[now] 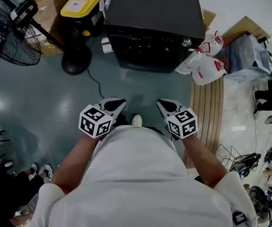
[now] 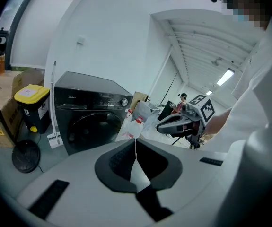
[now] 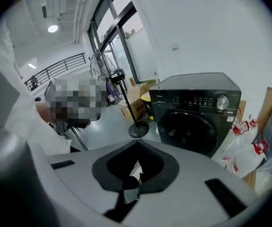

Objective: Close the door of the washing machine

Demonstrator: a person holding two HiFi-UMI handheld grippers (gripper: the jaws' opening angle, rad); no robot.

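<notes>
We count one washing machine [image 1: 150, 27]: black, front-loading, standing on the floor [image 1: 55, 103] at the far side against the white wall [image 2: 117, 46], well apart from both tools. Its one round dark door [image 3: 192, 131] lies flush with the front, closed. One silver dial [image 3: 222, 103] sits at the right of the control panel.

Two tools, both near us and pointing towards the machine:
- left tool [image 2: 136, 145], jaws together on nothing
- right tool [image 3: 136, 149], jaws together on nothing

One yellow-lidded bin [image 1: 81, 6] stands just left of the machine. Two white plastic bags [image 1: 204, 63] with red print lie at its right. One pedestal fan [image 1: 15, 48] stands far left.
</notes>
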